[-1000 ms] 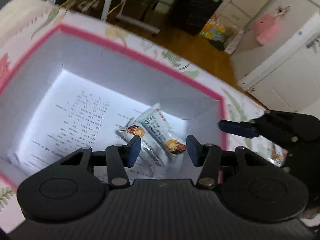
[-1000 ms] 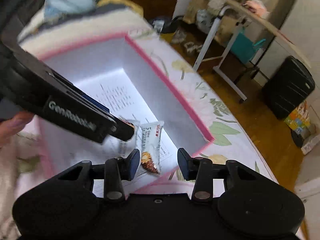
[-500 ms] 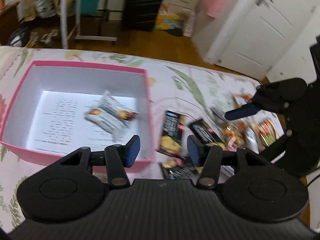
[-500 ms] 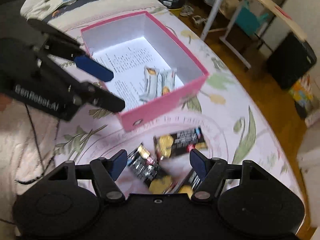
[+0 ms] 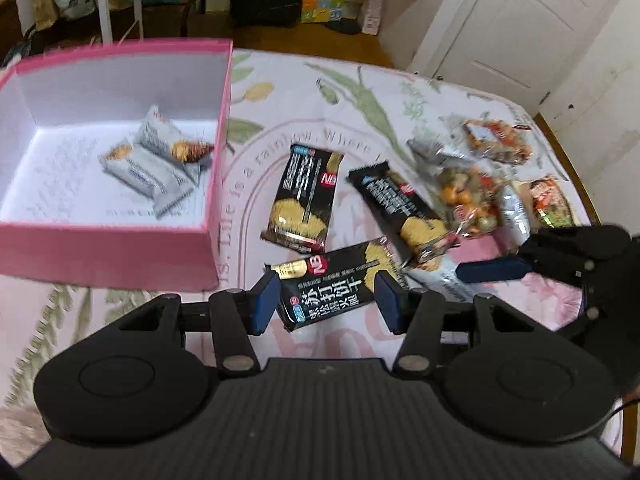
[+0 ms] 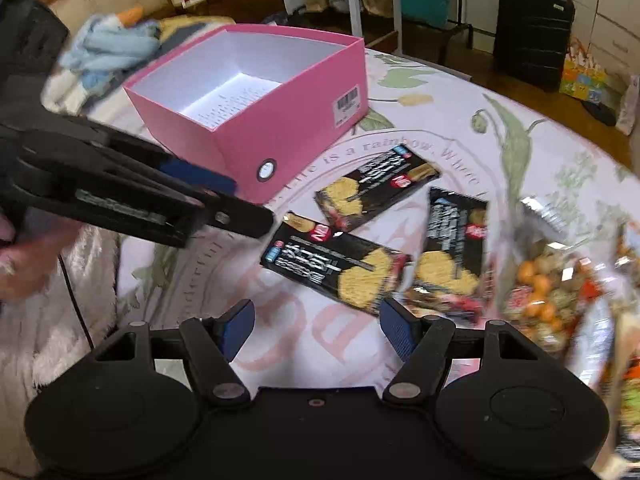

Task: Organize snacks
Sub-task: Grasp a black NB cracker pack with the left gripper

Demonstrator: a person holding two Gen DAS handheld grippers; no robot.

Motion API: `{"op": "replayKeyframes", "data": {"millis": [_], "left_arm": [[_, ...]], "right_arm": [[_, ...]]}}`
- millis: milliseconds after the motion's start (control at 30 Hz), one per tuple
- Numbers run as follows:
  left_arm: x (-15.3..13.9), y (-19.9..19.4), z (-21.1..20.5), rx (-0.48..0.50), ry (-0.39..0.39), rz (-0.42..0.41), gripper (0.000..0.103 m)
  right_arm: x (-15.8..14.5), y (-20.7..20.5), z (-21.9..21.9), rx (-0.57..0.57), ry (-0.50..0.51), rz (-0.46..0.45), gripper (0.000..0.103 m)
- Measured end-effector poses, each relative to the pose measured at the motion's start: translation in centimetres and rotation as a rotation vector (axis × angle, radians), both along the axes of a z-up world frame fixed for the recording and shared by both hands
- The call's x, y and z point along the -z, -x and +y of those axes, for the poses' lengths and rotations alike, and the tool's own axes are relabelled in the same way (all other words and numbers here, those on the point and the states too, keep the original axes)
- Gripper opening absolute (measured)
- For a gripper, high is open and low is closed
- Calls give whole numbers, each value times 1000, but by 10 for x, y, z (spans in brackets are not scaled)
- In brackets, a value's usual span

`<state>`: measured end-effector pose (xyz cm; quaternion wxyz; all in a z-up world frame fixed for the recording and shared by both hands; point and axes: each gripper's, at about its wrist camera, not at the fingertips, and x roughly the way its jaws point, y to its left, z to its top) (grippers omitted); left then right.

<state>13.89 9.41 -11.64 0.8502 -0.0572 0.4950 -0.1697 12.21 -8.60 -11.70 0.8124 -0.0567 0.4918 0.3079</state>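
A pink box (image 5: 120, 250) (image 6: 288, 128) stands on the floral tablecloth and holds two white snack packs (image 5: 156, 160). Three black cracker packs lie beside it: one nearest me (image 5: 336, 280) (image 6: 336, 268), one in the middle (image 5: 306, 196) (image 6: 376, 188), one to the right (image 5: 400, 212) (image 6: 452, 248). My left gripper (image 5: 326, 302) is open and empty, just above the nearest pack. My right gripper (image 6: 316, 332) is open and empty, low over the cloth before the packs; it also shows at the right of the left wrist view (image 5: 560, 256).
Clear bags of mixed nuts (image 5: 468, 200) (image 6: 552, 292) and other snack bags (image 5: 496, 140) lie at the table's right side. A black suitcase (image 6: 532, 24), a white door (image 5: 500, 28) and clutter stand on the floor beyond the table edge.
Both grippers have pulled back out of the pink box and swung right over the loose packs. The two white packs stay in the box. The right gripper has opened wider.
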Motion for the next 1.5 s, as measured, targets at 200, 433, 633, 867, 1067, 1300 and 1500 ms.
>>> {"op": "replayKeyframes", "data": {"millis": [200,433,633,867,1067,1300,1500], "left_arm": [[39,-9,4,-106,8,26,50],[70,-24,-7,-148,-75,26,52],[76,-28,-2,-125,49,116,48],[72,-20,-10,-82,43,114,43],[59,-12,-9,-55,48,157,48],[32,3,-2,-18,20,152,50],[0,19,17,1,29,124,50]], "right_arm": [[39,-7,-8,166,-93,-36,74],[63,-11,2,188,-43,-63,80],[69,-18,12,178,-19,-77,90],[67,-5,23,199,19,-82,93],[55,1,22,240,-39,-25,95],[25,20,27,208,-77,-13,95],[-7,30,25,148,-153,25,94]]}}
